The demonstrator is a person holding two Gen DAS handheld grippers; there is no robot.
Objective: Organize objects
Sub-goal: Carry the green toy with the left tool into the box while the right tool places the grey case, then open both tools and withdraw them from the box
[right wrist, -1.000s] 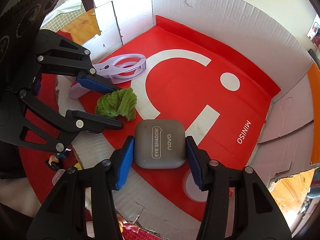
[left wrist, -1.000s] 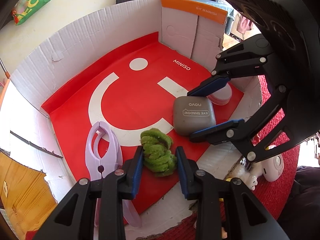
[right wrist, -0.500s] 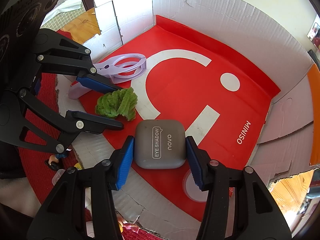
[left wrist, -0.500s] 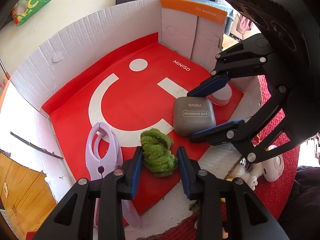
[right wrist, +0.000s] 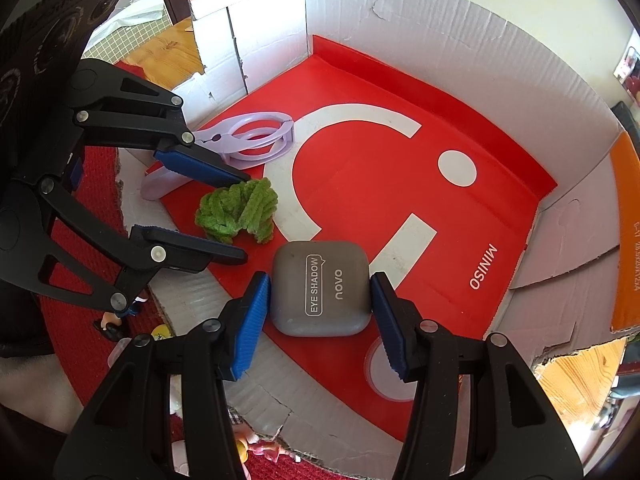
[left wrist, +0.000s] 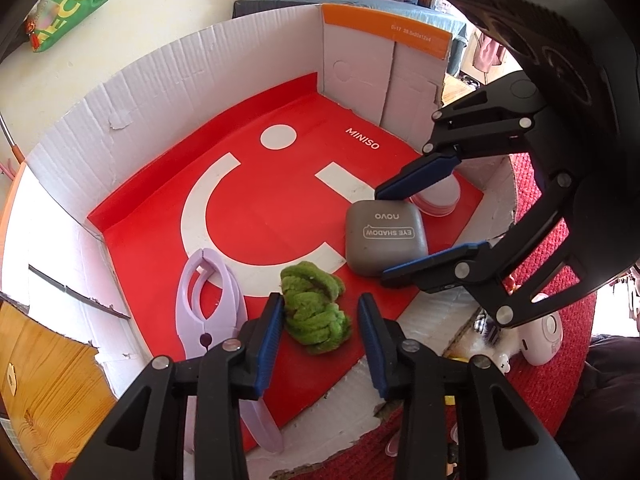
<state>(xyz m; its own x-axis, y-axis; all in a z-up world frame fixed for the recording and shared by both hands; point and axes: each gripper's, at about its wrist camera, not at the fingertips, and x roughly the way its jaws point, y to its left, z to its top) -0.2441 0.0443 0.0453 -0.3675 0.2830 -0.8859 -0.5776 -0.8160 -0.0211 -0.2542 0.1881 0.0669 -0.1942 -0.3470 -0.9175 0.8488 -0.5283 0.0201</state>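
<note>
1. Cardboard box: white corrugated walls, one orange-edged flap at the upper right of the left wrist view. We note its red floor printed with a white smile mark and the word "MINISO".

2. Green chenille scrunchie: fuzzy, bunched in loops, lying on the red floor at lower centre of the left wrist view. The left hand-held gripper straddles it; its jaws are opening, the blue pads standing just off the fuzz on either side.

3. Eye shadow case: grey, square with rounded corners, matte, lettered "EYE SHADOW" and "novo". It lies flat at lower centre of the right wrist view. The right hand-held gripper brackets it, pads close beside both edges; we cannot tell whether they press on it.

4. Lilac plastic ring-handled tool: lying flat at lower left of the left wrist view, beside the scrunchie.

5. Pale pink round lid: partly hidden behind the right gripper's finger, just beyond the case.
</note>
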